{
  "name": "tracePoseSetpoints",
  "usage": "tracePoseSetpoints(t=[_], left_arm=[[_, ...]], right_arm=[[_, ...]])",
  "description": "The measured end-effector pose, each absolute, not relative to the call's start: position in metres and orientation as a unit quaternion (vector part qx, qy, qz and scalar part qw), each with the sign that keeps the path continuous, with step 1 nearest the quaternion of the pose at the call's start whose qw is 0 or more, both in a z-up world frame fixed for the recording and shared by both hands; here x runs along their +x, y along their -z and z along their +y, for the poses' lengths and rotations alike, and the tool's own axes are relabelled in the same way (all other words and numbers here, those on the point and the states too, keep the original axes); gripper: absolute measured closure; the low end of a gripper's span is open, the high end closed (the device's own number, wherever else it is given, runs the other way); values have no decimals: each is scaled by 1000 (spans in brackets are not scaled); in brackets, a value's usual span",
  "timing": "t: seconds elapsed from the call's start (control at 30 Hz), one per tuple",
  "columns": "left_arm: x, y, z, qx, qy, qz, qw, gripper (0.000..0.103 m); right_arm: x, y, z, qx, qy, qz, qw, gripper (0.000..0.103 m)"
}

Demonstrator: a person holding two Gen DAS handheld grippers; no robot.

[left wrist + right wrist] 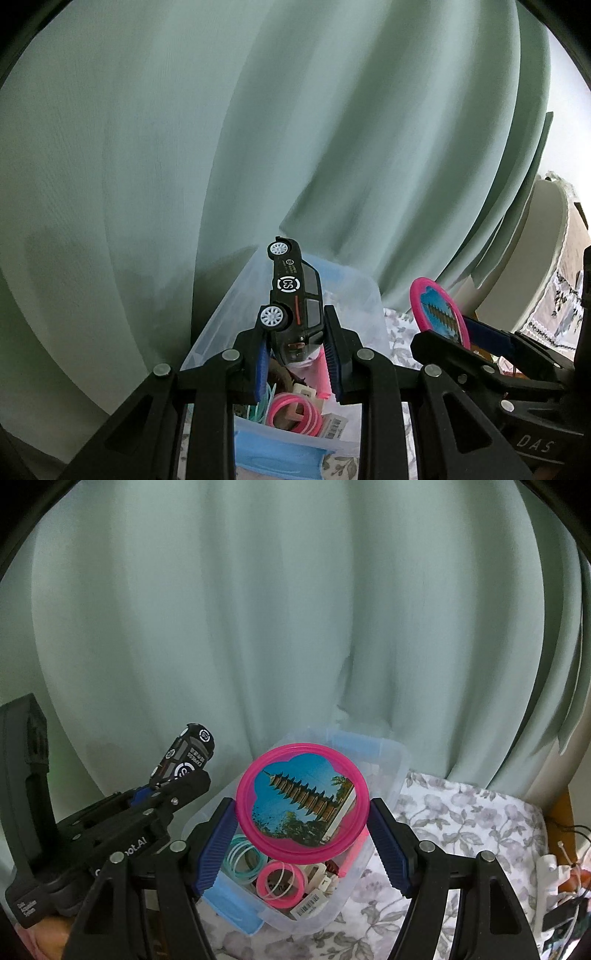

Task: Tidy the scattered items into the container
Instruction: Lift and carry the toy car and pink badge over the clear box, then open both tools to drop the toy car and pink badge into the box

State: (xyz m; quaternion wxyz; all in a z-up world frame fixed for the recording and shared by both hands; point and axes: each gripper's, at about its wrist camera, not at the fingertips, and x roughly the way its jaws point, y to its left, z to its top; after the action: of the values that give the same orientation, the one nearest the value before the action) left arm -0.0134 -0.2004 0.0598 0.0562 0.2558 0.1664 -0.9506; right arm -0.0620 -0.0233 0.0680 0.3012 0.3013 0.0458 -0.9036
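Two loads are in my grippers at once, and both hang over the box. Nearest me, my left gripper (295,350) is clamped on the rear of a black toy car (293,299), nose pointing up and away, wheels to the left; my right gripper (303,834) pinches a round pink-rimmed mirror (303,801) by its edges, pagoda picture facing the camera. Just below sits the clear plastic container (391,775) with its blue clips (236,901), resting on a floral cloth (461,819); inside I can see pink rings (280,882), teal rings (243,856) and a barcoded tag (310,906). Beyond it all hangs a pale green curtain (295,609). I judge the step is the drop, so I would bring each load down inside the walls before letting go, one at a time, since the two grippers sit close together. For the car I'd lower the tail toward the rings and loosen slowly so it tips flat. The mirror I'd tilt level and set on top of the rings, because its face could crack or scratch if it fell edge-first
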Motion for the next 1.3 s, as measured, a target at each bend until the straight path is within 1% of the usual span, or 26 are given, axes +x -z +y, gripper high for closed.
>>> tracePoseSetpoints(t=[0.3,0.4,0.63,0.73,0.97,1.3], left_arm=[[-26,-43,-208,280,942,174,52,76],[-20,-51,-201,289,939,177,51,76],[-22,-32,-202,307,932,185,49,76],[-37,-21,-217,314,929,189,50,76],[-42,-13,-215,327,924,194,49,76],[-64,19,-216,346,915,200,53,76]], right_arm=[[-63,-64,-30,332,893,52,300,29],[-70,-53,-33,345,889,55,297,29],[-82,-32,-41,361,883,58,295,28],[-86,-26,-42,369,880,59,292,28],[-95,-14,-47,383,874,62,291,28],[-105,4,-51,403,866,66,289,28]])
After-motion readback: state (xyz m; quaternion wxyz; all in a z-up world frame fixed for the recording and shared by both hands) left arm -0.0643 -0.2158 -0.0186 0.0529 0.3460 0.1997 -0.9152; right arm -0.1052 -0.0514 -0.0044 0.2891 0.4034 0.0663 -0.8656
